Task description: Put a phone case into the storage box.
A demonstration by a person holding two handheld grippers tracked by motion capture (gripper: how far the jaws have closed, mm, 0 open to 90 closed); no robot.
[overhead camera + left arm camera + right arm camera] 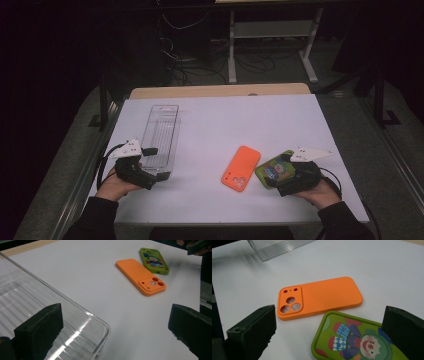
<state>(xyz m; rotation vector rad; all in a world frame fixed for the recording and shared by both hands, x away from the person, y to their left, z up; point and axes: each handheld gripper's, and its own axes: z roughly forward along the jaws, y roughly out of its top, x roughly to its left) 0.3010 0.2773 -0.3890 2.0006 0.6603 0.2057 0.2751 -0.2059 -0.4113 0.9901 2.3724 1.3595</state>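
Note:
An orange phone case [241, 168] lies back up on the white table [225, 125], its camera cut-outs toward the near edge. Just right of it lies a green phone case [274, 169] printed with a clown. A long clear plastic tray [161, 134] lies at the left. My left gripper [150, 175] is open at the tray's near end, one jaw over the tray [50, 322], with nothing between the jaws. My right gripper [280, 175] is open just above the green case [352, 340], the orange case [322, 297] lying beyond it.
The table's wooden far edge [220, 91] shows beyond the white surface. Desk legs and cables [240, 55] stand on the dark floor behind. A wide bare stretch of table lies between the tray and the cases.

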